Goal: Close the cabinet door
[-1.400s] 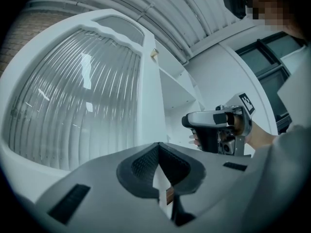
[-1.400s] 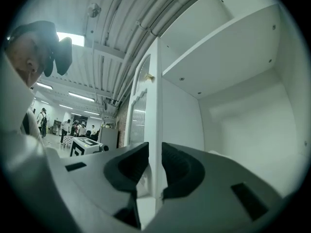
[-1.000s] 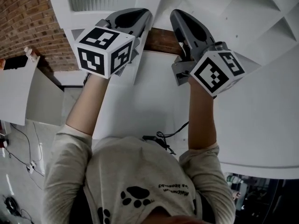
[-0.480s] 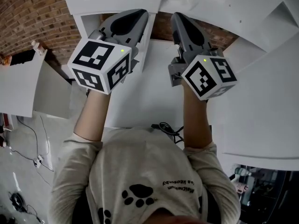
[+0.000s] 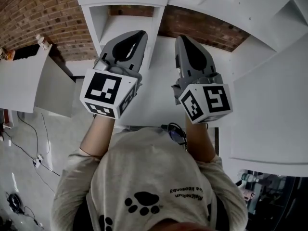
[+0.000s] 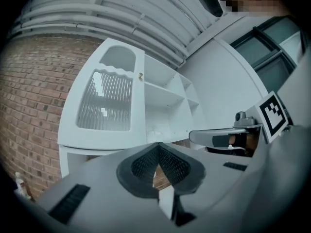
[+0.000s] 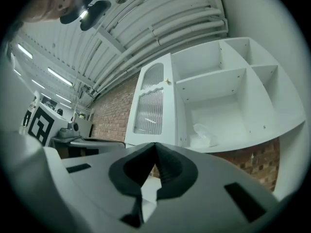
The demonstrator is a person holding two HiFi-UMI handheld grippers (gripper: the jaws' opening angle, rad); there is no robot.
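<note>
The white cabinet (image 7: 228, 91) hangs on a brick wall, and its shelves are exposed. Its door (image 6: 109, 98), white with a ribbed glass pane and a small knob (image 6: 141, 75), stands swung open to the left; the right gripper view shows that door (image 7: 151, 106) too. My left gripper (image 5: 140, 34) and right gripper (image 5: 180, 38) are side by side below the cabinet, a clear distance from the door and touching nothing. The left gripper (image 6: 158, 145) has its pads together with nothing held. The right gripper (image 7: 155, 144) is likewise shut and empty.
A crumpled clear plastic bag (image 7: 204, 134) lies on the lower cabinet shelf. A white table surface (image 5: 154, 97) is under the grippers, with a black cable (image 5: 174, 129) at its near edge. White panels stand at left (image 5: 24, 85) and right (image 5: 269, 109). The brick wall (image 5: 43, 18) runs behind.
Both grippers have drawn back and down from the cabinet toward my body, staying shut. The cabinet door has not moved.
</note>
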